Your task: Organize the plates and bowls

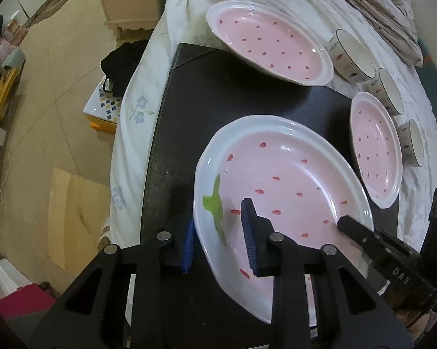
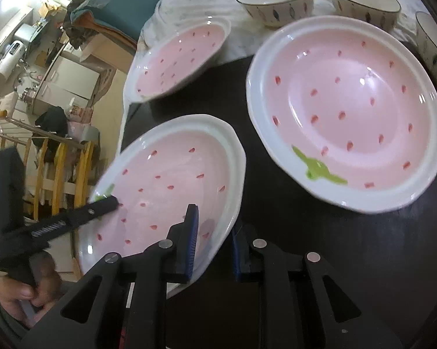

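A pink strawberry plate [image 1: 288, 192] with a white rim and a green stem mark is held up, tilted, over the black mat [image 1: 207, 93]. My left gripper [image 1: 218, 238] straddles its left rim, one finger inside and one outside, gripping it. My right gripper [image 2: 214, 247] grips the opposite rim of the same plate [image 2: 166, 186]. Each gripper's finger shows in the other's view. Two more pink plates [image 1: 271, 43] [image 1: 375, 145] lie on the mat; in the right wrist view they show as a near plate [image 2: 346, 107] and a far plate [image 2: 180, 58]. Three small patterned bowls [image 1: 352, 58] [image 1: 388, 91] [image 1: 413, 142] stand behind them.
The table is covered by a white floral cloth [image 1: 137, 110]; its edge drops to the floor on the left. A crumpled cloth [image 1: 372, 5] lies at the back. A box with a black bag [image 1: 113, 87] stands on the floor beside the table.
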`<action>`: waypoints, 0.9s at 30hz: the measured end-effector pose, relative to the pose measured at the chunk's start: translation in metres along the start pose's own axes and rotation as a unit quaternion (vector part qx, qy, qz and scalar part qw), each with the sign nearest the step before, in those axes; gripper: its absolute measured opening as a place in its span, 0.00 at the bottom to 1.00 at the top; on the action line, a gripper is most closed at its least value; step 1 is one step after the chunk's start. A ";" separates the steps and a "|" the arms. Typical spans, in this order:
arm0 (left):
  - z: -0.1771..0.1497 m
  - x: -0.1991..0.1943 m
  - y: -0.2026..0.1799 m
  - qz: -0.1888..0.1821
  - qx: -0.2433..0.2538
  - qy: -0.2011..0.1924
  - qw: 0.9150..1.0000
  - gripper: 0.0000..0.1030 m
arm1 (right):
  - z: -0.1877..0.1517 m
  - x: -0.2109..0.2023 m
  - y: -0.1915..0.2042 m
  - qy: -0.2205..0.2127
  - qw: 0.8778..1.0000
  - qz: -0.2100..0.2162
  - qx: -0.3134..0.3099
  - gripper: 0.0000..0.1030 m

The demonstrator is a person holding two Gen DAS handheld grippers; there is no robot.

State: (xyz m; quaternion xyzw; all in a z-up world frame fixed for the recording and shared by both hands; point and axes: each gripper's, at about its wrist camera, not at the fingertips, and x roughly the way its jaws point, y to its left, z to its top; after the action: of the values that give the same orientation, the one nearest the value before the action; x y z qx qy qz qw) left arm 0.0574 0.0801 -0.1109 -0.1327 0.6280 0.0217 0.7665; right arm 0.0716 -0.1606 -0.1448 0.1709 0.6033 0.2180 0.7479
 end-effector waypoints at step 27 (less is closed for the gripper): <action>-0.053 -0.064 -0.022 -0.040 0.036 -0.041 0.998 0.21 | -0.057 -0.043 0.001 -0.010 1.000 0.023 -0.007 0.21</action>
State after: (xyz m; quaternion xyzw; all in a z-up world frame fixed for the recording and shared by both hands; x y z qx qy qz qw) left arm -0.0019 0.0552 -0.0547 -0.1291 0.5909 -0.0264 0.7959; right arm 0.0080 -0.1827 -0.1210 0.1817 0.5903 0.2376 0.7497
